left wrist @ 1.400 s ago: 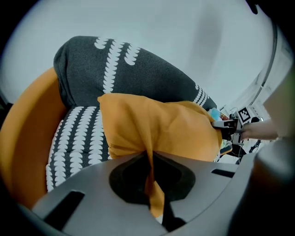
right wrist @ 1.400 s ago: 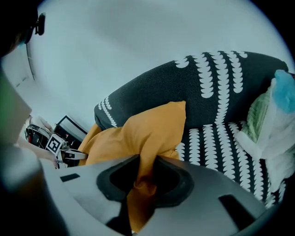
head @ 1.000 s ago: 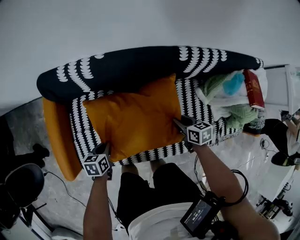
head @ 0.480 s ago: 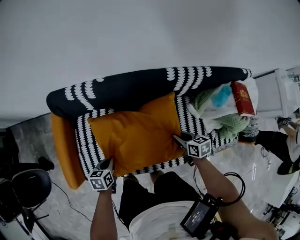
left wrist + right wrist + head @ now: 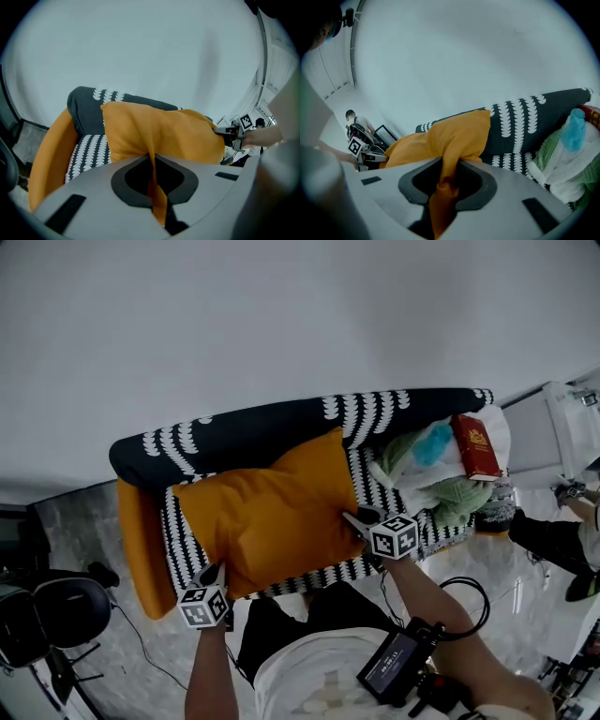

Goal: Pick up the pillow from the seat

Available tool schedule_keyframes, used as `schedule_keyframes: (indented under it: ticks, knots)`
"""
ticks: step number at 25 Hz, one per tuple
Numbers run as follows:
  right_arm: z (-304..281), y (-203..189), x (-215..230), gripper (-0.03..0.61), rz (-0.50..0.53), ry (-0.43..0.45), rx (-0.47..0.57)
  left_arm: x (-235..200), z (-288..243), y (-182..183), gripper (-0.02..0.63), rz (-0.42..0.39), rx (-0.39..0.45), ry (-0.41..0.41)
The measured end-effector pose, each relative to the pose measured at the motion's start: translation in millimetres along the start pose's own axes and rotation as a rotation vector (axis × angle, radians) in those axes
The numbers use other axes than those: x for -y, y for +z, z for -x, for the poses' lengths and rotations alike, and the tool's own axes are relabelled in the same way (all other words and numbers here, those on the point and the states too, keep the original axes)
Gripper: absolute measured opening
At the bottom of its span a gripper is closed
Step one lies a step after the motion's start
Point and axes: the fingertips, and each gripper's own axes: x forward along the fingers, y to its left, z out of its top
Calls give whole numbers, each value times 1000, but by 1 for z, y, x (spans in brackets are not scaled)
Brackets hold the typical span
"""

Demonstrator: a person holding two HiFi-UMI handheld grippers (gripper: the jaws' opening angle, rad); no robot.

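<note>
An orange pillow [image 5: 272, 512] hangs lifted above the black-and-white patterned seat [image 5: 380, 479] of a small sofa. My left gripper [image 5: 214, 573] is shut on the pillow's near left corner; a thin fold of orange cloth [image 5: 153, 176] runs between its jaws. My right gripper [image 5: 354, 519] is shut on the pillow's near right corner, with a thicker bunch of the cloth [image 5: 445, 185] pinched between its jaws. From the left gripper view, the pillow [image 5: 164, 133] spans across to the right gripper [image 5: 225, 133].
The sofa has a dark backrest [image 5: 272, 427] and an orange armrest [image 5: 139, 540] at the left. A heap of clothes [image 5: 436, 470] and a red book [image 5: 473, 446] lie on the right of the seat. A dark office chair [image 5: 52, 610] stands at the lower left.
Both grippers have risen with the pillow, which has come up off the seat. The whole sofa now sits lower and smaller in the head view.
</note>
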Motion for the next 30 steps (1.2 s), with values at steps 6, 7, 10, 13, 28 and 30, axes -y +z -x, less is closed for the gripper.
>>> schedule_keyframes:
  ticks: [6, 7, 10, 13, 28, 30]
  knots:
    - [17, 17, -8, 100, 12, 20, 31, 13, 28, 15, 18, -5, 39, 9]
    - [18, 22, -10, 100, 15, 24, 39, 13, 31, 19, 18, -13, 49, 9]
    - [21, 33, -24, 98, 27, 42, 62, 12, 45, 27, 18, -29, 74, 19]
    - [27, 42, -38, 98, 50, 52, 79, 10, 56, 28, 18, -17, 93, 39]
    - [62, 71, -125, 97, 111, 52, 210, -7, 144, 59, 18, -81, 251, 15]
    - [65, 80, -138, 97, 127, 55, 234, -10, 157, 66, 18, -90, 273, 16]
